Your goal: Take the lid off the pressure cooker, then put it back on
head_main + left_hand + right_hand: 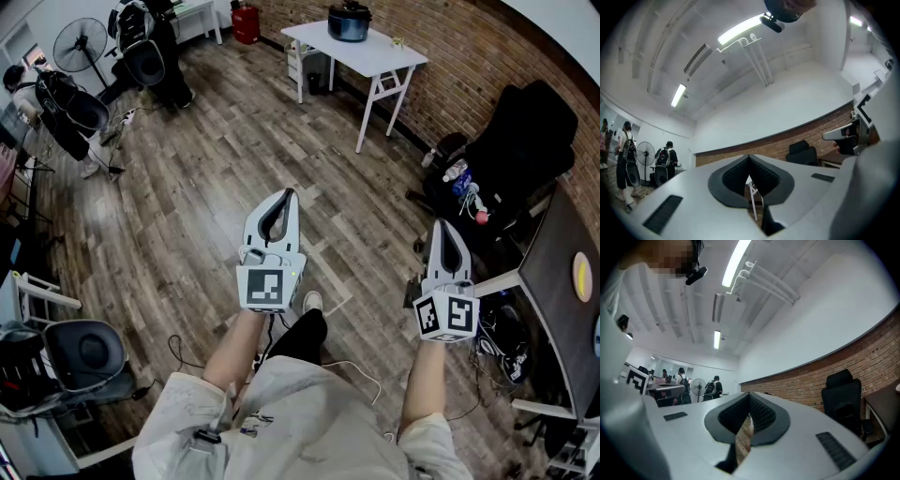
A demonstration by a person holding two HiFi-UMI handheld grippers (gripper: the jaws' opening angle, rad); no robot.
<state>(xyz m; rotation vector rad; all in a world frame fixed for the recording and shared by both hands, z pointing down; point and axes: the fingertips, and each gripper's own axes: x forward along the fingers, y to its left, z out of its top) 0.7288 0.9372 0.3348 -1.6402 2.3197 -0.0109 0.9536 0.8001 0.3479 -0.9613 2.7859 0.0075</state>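
My left gripper (287, 197): jaws pressed together, empty | my right gripper (441, 227): likewise | cooker (349, 21): well apart

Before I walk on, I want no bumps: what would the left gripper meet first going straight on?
Likely the white table, far ahead; before it the left gripper has a free way.

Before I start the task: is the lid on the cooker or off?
On: the lid sits on top of the cooker, which stands on the white table across the room.
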